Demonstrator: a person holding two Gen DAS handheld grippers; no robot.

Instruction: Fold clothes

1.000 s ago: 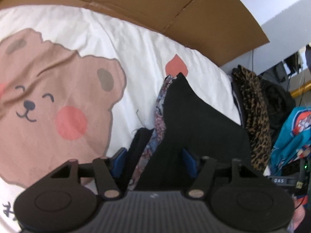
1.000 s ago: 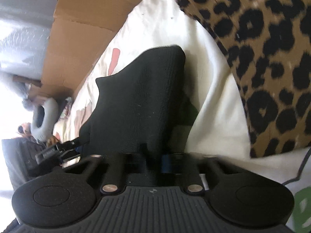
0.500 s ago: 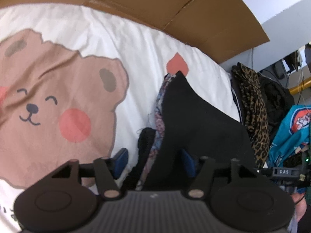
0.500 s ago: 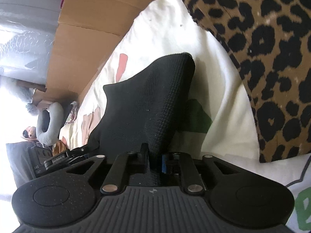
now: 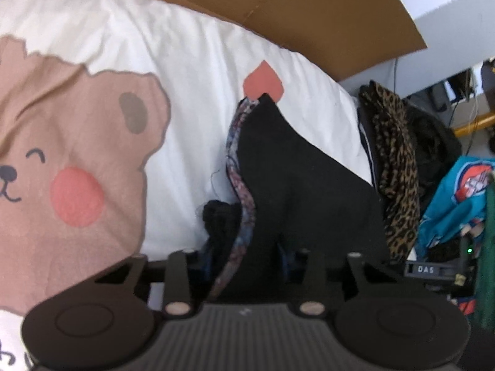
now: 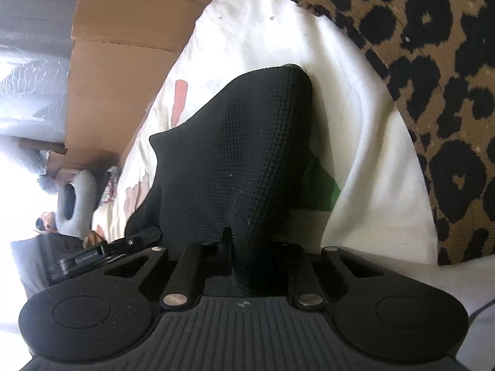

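A black knit garment (image 5: 297, 179) with a patterned lining (image 5: 238, 142) lies on a white sheet printed with a bear (image 5: 77, 154). One end bunches between the pads of my left gripper (image 5: 244, 258), whose jaws are closing and squeezing the fabric. In the right wrist view the same black garment (image 6: 235, 142) rises in a fold from my right gripper (image 6: 247, 256). Its jaws are closing too, pinched on a narrow tuck of the knit. The left gripper's body (image 6: 108, 252) shows at the garment's far side.
A leopard-print garment (image 5: 393, 154) lies along the sheet's right edge and fills the upper right of the right wrist view (image 6: 433, 77). Brown cardboard (image 5: 309, 9) stands behind the bed. Blue printed cloth (image 5: 454, 204) and dark clothes are piled past the bed's right side.
The left jaws, wide around the garment before, have narrowed onto the bunched fabric. The right jaws loosened briefly and pinched again. The garment's fold stands a little higher.
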